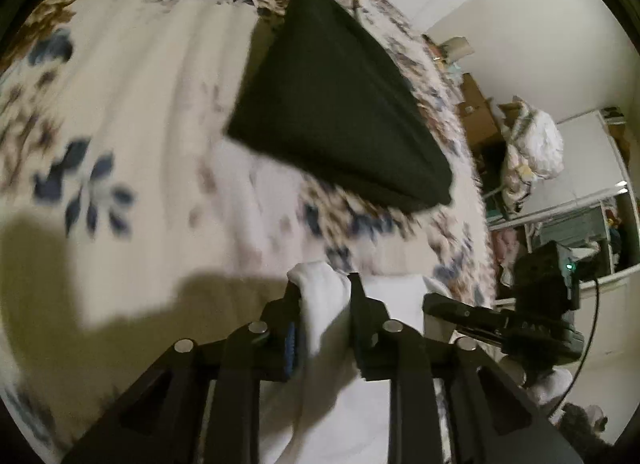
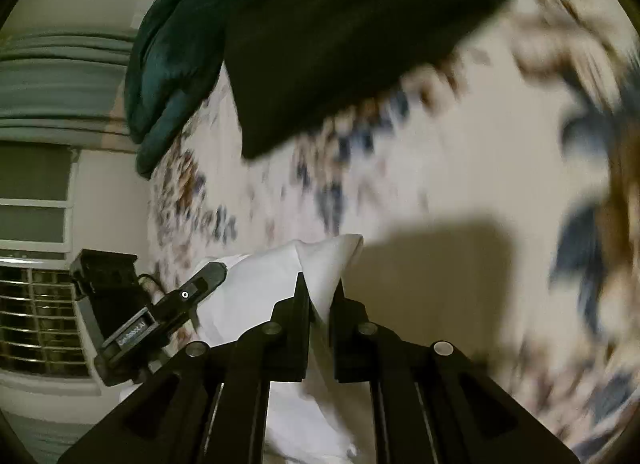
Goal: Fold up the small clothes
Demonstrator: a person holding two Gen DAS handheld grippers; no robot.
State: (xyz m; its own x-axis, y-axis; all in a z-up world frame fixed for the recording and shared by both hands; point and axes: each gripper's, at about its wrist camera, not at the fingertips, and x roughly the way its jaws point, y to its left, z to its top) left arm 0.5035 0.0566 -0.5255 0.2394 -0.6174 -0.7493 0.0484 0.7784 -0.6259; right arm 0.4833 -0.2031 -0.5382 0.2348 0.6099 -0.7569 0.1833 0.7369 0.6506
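Note:
A white garment (image 1: 332, 344) is held up above the floral bedspread (image 1: 132, 112) by both grippers. My left gripper (image 1: 325, 288) is shut on one bunched corner of it. My right gripper (image 2: 320, 288) is shut on another corner of the white garment (image 2: 280, 276); the cloth hangs down between and below the fingers. A folded black garment (image 1: 340, 104) lies on the bed ahead, also in the right wrist view (image 2: 340, 36). The right gripper shows at the lower right of the left wrist view (image 1: 480, 312), the left gripper at the lower left of the right wrist view (image 2: 176, 304).
A dark teal cushion (image 2: 176, 52) lies at the head of the bed beside the black garment. The bed edge (image 1: 480, 200) runs down the right, with cluttered furniture and a mirror (image 1: 592, 200) beyond. A window with an air unit (image 2: 40, 320) stands off the bed's other side.

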